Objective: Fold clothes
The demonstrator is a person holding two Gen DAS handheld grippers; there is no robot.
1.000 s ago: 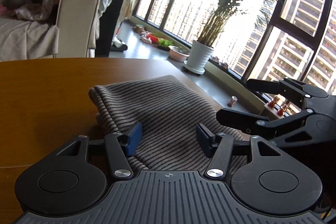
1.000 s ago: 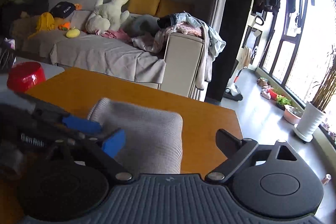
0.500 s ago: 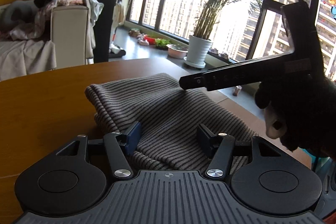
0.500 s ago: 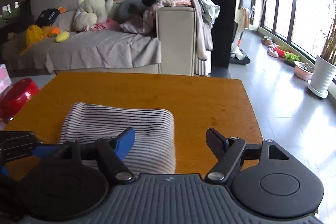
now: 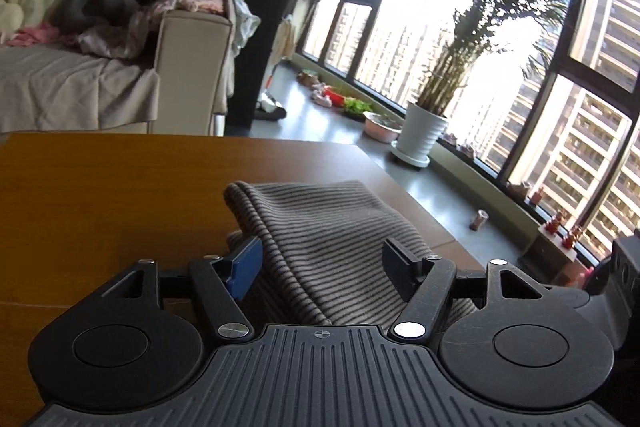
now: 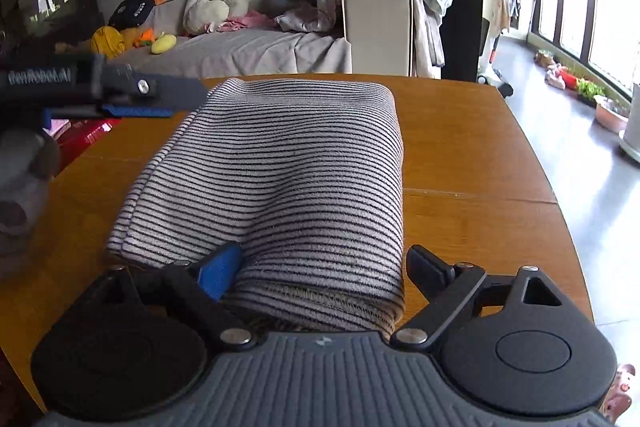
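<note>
I am spreading my left claw (image 5: 320, 263) wide over the folded striped garment (image 5: 320, 227), lying mid-frame on the wooden counter (image 5: 100, 195). My right claw (image 6: 324, 267) is also opening around the garment's near folded end, gripping nothing.

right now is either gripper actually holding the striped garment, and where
Nothing is held. Both grippers' jaws are opening: the left gripper and right gripper merely straddle the folded striped garment at its near end.
</note>
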